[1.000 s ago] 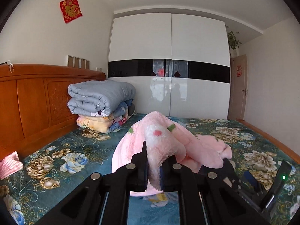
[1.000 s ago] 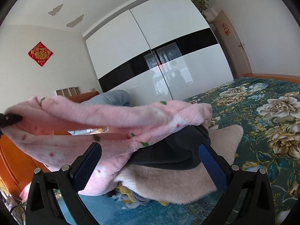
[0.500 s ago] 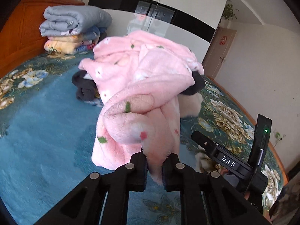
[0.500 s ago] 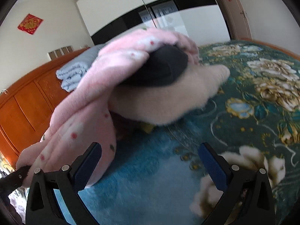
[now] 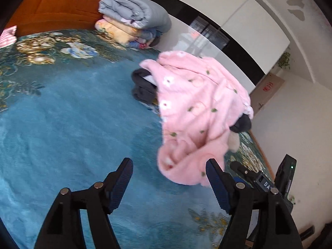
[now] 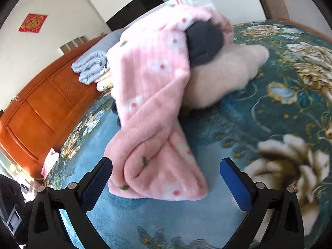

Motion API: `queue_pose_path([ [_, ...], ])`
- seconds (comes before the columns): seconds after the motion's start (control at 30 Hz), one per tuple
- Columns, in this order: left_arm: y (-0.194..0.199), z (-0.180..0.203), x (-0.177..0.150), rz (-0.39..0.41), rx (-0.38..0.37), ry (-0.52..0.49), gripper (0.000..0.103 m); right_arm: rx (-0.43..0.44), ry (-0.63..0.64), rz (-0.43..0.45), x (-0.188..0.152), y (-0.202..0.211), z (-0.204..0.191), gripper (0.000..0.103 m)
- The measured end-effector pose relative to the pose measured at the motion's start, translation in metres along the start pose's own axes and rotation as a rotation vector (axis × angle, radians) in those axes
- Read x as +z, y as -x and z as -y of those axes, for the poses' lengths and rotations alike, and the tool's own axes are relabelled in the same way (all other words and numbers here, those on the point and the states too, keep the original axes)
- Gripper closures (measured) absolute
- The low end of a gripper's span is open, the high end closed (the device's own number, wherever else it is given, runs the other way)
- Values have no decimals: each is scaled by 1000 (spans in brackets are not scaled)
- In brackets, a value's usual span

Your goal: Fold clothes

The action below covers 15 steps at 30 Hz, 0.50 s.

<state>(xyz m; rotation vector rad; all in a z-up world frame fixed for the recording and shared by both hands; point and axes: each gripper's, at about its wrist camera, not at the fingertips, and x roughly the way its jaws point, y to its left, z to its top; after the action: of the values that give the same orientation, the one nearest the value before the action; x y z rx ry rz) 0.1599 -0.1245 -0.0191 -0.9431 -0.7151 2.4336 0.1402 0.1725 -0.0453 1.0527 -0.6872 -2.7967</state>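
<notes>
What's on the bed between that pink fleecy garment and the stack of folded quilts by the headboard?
A dark grey garment, partly under the pink garment; then bare bedspread up to the quilts. Left wrist view.

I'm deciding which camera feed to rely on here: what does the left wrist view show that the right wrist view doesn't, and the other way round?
Only the left wrist view shows the other gripper's black body at lower right, the peeling ceiling patches and the potted plant. Only the right wrist view shows the red wall decoration and the cream fleece garment plainly, lying under the pink one. Both show the pink floral fleece garment draped over the clothes pile, a dark garment, the folded quilts, the wooden headboard, the floral bedspread, and open, empty jaws.
</notes>
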Motion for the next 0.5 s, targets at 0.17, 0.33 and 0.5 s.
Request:
queue_pose_path([
  [0.17,28,-46,5,71,69,81,26,-57,99,-74,-12,-36,-32,0],
  [0.33,56,-92,9,142,137,160,25,-146,101,-73,-14,-66,-47,0],
  [0.5,51,-93,6,125,90,172,25,-113,-6,-106,-2,-57,-34,45],
])
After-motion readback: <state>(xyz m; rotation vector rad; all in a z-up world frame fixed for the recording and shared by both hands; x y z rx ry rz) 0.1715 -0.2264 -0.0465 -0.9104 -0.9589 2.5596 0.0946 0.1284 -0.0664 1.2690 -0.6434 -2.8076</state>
